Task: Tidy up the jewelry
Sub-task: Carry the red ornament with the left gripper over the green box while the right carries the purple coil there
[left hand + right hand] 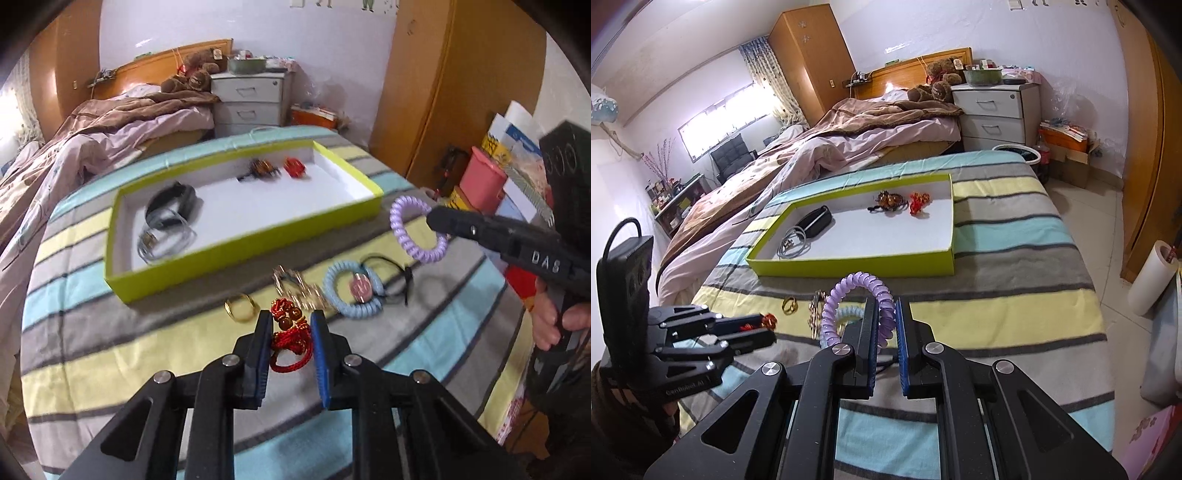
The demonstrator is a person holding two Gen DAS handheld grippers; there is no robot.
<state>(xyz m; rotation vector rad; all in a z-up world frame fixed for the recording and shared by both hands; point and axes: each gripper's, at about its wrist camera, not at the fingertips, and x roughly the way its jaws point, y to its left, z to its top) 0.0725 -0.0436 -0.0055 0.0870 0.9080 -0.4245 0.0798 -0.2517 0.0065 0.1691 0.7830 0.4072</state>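
My right gripper (886, 314) is shut on a purple coil hair tie (849, 295) and holds it above the striped blanket; the gripper (436, 221) and the tie (406, 225) also show in the left wrist view. My left gripper (290, 321) is open, its fingers on either side of a red cord bracelet with beads (290, 339) lying on the blanket. A lime-green tray (236, 254) holds a black band (173, 203), a silver bangle (162, 243), a brown hair clip (262, 170) and a red ornament (294, 167).
On the striped blanket (110, 332) lie a gold ring (240, 308), a gold chain piece (295, 288), a blue coil hair tie with a pink disc (352, 291) and a black elastic (391, 273). A bed and a white drawer unit (993, 110) stand behind.
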